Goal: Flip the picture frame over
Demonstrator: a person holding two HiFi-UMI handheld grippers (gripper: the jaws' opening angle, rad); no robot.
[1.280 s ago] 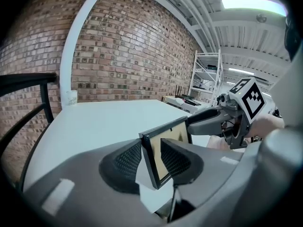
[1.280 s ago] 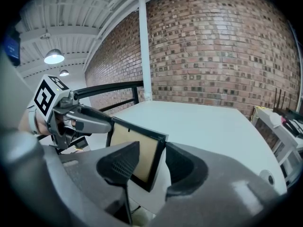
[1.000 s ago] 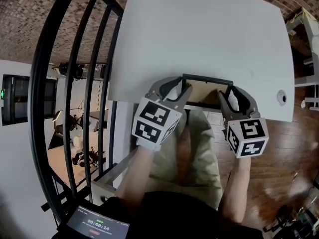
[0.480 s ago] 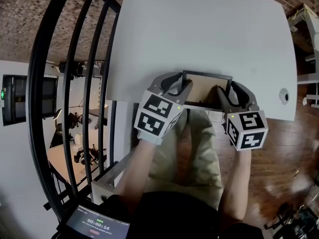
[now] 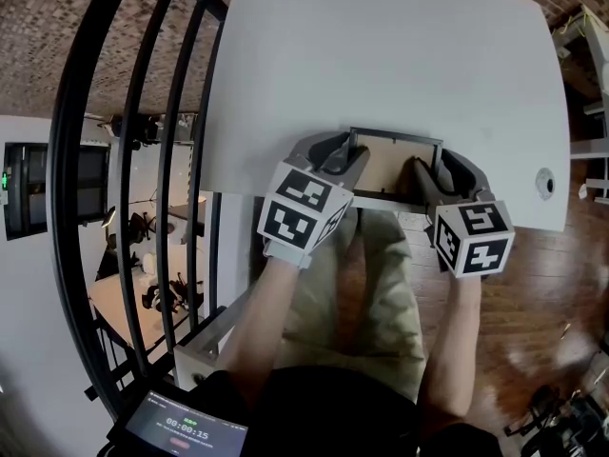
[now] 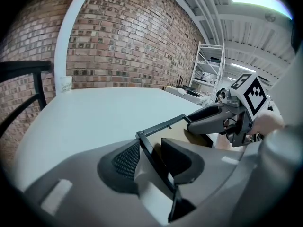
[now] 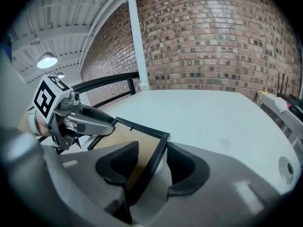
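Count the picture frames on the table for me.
1. The picture frame is at the table's near edge, brown backing up. Left gripper and right gripper have just been opening their jaws, each with one frame side between them. None seems hidden.

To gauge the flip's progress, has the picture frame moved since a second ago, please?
Yes, slightly: the far edge of the picture frame now lies farther from the near edge of the table.

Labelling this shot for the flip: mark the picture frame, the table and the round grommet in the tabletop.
picture frame (image 5: 388, 166): head view, on its brown back panel.
table (image 5: 381, 55): head view, on the bare white top.
round grommet (image 5: 544, 184): head view, on the round fitting near the table's right edge.
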